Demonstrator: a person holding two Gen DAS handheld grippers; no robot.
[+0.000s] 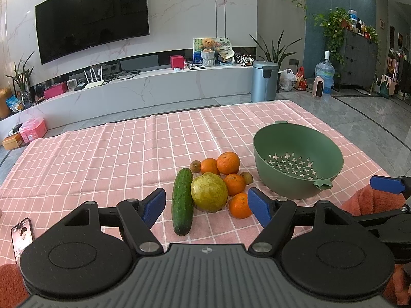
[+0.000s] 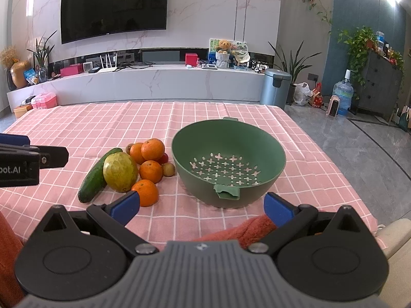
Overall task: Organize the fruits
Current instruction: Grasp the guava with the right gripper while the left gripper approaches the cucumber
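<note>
Holding both tools low over the pink checked tablecloth (image 1: 102, 159), I have my left gripper (image 1: 206, 206) spread wide with nothing between its blue pads, and my right gripper (image 2: 201, 205) likewise wide apart and empty. Just past my left fingers lies the fruit pile: a cucumber (image 1: 183, 201) stretched lengthwise toward me, touching a big yellow-green guava (image 1: 209, 192) on its right. An orange (image 1: 240, 205) sits nearest me beside the guava, close to my left tool's right pad; another orange (image 1: 234, 184) is behind it, and two more (image 1: 228, 163) (image 1: 209, 166) stand at the back of the cluster. Small brown fruits (image 1: 195, 166) (image 1: 247, 177) flank the pile, and from the right wrist view a small red fruit (image 2: 164, 158) peeks out behind the oranges. To the right of the pile, apart from it, stands the green colander bowl (image 2: 257, 195), upright and holding nothing, a handle tab facing me. A phone (image 1: 22, 236) lies at the near left edge of the cloth. Farther off are a grey bin (image 1: 264, 80) on the floor and a dark television (image 1: 91, 18) on the marble wall.
</note>
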